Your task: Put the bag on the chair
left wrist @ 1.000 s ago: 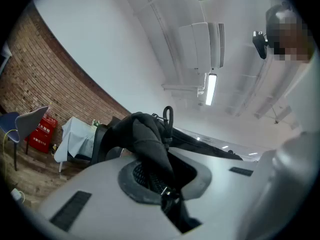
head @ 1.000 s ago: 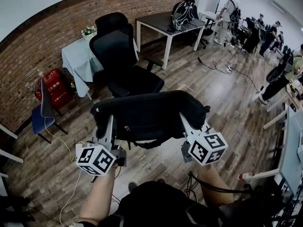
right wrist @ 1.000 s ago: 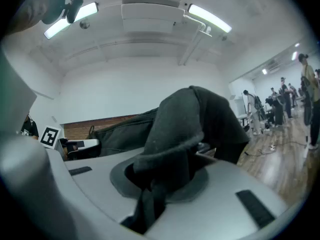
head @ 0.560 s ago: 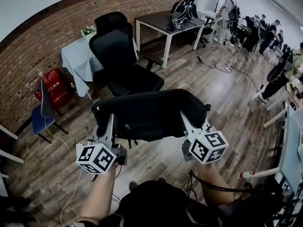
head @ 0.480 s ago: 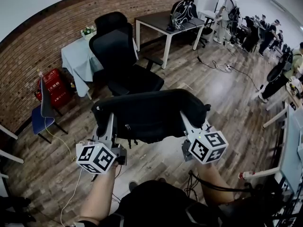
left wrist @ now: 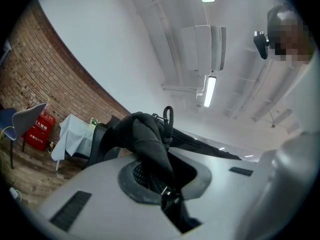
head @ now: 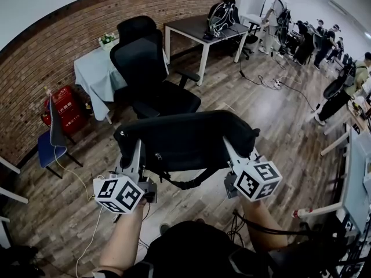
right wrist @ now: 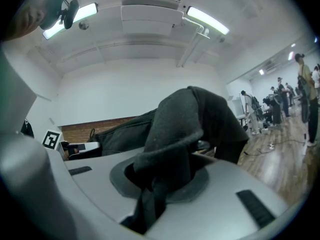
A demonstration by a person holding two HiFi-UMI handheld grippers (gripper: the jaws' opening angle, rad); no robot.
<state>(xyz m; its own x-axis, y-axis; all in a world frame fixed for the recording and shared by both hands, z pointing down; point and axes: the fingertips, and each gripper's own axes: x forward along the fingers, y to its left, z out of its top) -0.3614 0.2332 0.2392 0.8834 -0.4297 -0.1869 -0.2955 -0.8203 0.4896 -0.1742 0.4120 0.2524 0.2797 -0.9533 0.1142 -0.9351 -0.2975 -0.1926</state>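
Holding the bag (head: 185, 139) aloft, left gripper (head: 137, 153) and right gripper (head: 230, 153) pinch its ends; chair (head: 155, 77) not yet reached.

A red brick wall (head: 69, 33) runs along a wood plank floor (head: 278, 120). Near it stand a table under a pale cloth (head: 95, 74), a dark-topped desk on white legs (head: 191, 26), a red extinguisher box (head: 62, 112) and a small blue chair (head: 47, 146). Strip lights (right wrist: 206, 20) glow on the white ceiling (right wrist: 110, 39)

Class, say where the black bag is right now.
In the head view, the black bag hangs mid-frame, gripped between the left claw and right claw, on the near side of the black office chair.
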